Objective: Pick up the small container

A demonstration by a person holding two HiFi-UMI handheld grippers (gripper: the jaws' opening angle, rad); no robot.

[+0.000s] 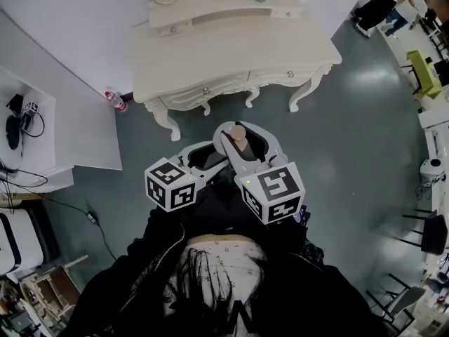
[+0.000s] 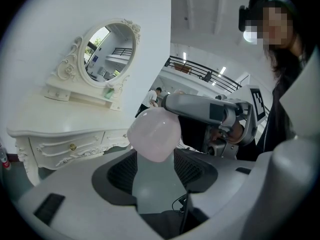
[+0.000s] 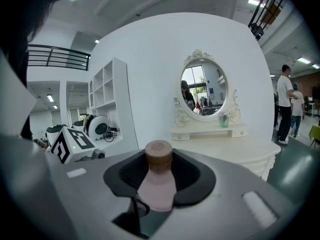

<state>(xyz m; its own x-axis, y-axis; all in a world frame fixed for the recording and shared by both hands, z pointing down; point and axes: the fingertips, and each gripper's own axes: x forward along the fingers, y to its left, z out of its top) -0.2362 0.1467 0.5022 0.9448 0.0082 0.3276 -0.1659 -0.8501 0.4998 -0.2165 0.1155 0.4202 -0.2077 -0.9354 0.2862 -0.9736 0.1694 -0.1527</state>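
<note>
The small container (image 3: 158,184), a pale pink bottle with a brown cap, stands upright between the fingers (image 3: 195,179) of the right gripper (image 3: 160,161), which are clenched on its body and hold it in the air over the floor (image 1: 351,153), off any surface and short of the white dressing-table worktop (image 1: 231,55). By that, the pick-up looks done, with only a steady hold left to keep. The left gripper (image 2: 156,159) sits just beside it, fingers (image 2: 117,176) released and grasping nothing, the bottle's pink underside showing just past their tips.
</note>
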